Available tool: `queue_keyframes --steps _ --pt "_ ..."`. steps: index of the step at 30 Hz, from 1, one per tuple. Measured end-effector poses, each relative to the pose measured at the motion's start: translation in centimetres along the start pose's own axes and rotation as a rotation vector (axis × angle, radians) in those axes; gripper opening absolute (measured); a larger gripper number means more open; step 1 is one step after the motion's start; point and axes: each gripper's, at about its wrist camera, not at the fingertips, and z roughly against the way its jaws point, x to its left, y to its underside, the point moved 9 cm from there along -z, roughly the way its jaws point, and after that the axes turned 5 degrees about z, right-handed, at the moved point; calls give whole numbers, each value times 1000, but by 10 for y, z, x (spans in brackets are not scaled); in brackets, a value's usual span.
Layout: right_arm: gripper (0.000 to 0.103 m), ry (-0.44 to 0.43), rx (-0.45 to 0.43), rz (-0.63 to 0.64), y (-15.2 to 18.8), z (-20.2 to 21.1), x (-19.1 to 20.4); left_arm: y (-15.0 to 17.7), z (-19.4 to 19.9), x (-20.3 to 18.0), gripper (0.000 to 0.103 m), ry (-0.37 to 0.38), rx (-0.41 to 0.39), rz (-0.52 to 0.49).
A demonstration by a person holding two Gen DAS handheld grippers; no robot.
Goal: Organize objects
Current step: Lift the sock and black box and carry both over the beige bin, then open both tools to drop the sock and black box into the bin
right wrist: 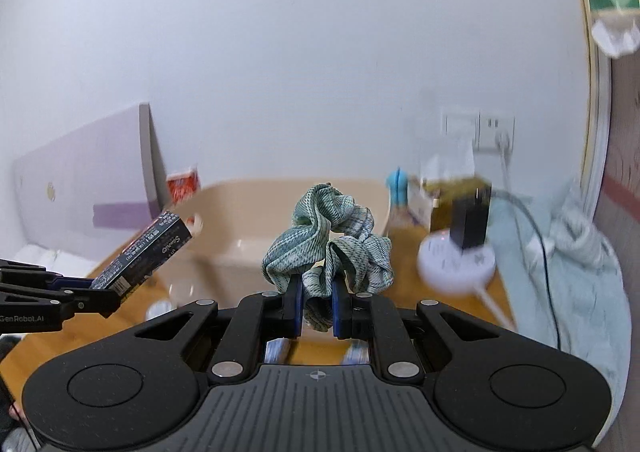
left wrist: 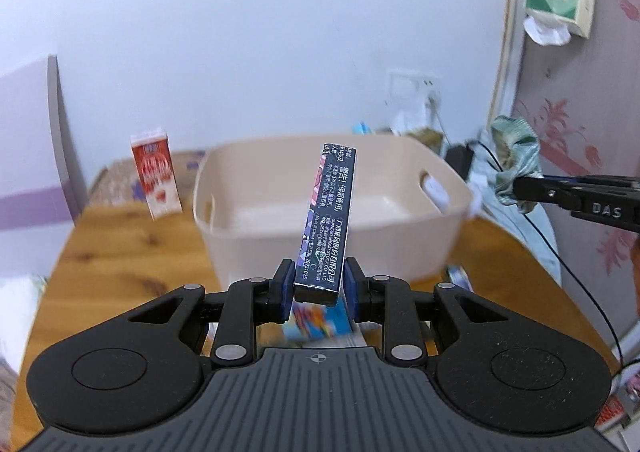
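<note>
**Two items held aloft before a beige bin**

Item 1: long black box point(left wrist: 325, 218), narrow, white printed text on its face. Held off the worktop, tilted slightly from upright, its lower end clamped between the fingers of the left gripper point(left wrist: 318, 286). In the left wrist view it stands in front of the bin.

Item 2: green scrunchie point(right wrist: 328, 240), gathered patterned fabric. Pinched at its lower fold by the right gripper point(right wrist: 316, 306), whose fingers are closed on the cloth; the rest bunches up above them. Held in the air on the right side of the bin.

Item 3: beige storage bin point(left wrist: 408, 248), plastic, rounded corners, cut-out handle in its right wall. Stands on the wooden worktop point(left wrist: 116, 252), near its far edge.

Surroundings: red-and-white carton point(left wrist: 155, 172), upright on the worktop just left of the bin. Colourful flat package point(left wrist: 316, 322) below the left fingers, blurred. White round object point(right wrist: 456, 264) right of the bin, a black block standing on it, blurred. Wall socket point(right wrist: 496, 132) on the white wall behind.
</note>
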Motion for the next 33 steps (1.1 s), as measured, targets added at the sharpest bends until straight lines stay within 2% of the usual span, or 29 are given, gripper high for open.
queue_keyframes --steps 5,11,18,23,24,26,28,29,31,33 --pt "12 6 -46 39 -38 -19 -4 -31 -30 5 26 -32 -13 8" --pt "12 -22 -2 65 -61 -61 -2 -45 -79 12 26 -77 35 3" --pt "13 -30 121 102 -47 -120 0 -29 -132 25 26 -154 153 14" --pt "16 -43 210 107 -28 -146 0 -19 -139 32 29 -159 198 46" --pt "19 -50 227 120 -25 -148 2 -19 -138 34 33 -162 197 53" --pt "36 -56 229 129 -23 -142 4 -20 -134 37 59 -184 192 66" --pt "46 -34 216 140 -24 -134 4 -24 -125 39 70 -191 164 75" --pt "49 -24 209 140 -26 -131 4 -25 -120 40 72 -185 152 83" --pt "65 -20 189 132 -30 -121 4 -27 -110 42 74 -173 138 100" --pt "71 -9 163 126 -33 -108 4 -28 -98 43 74 -167 113 96"
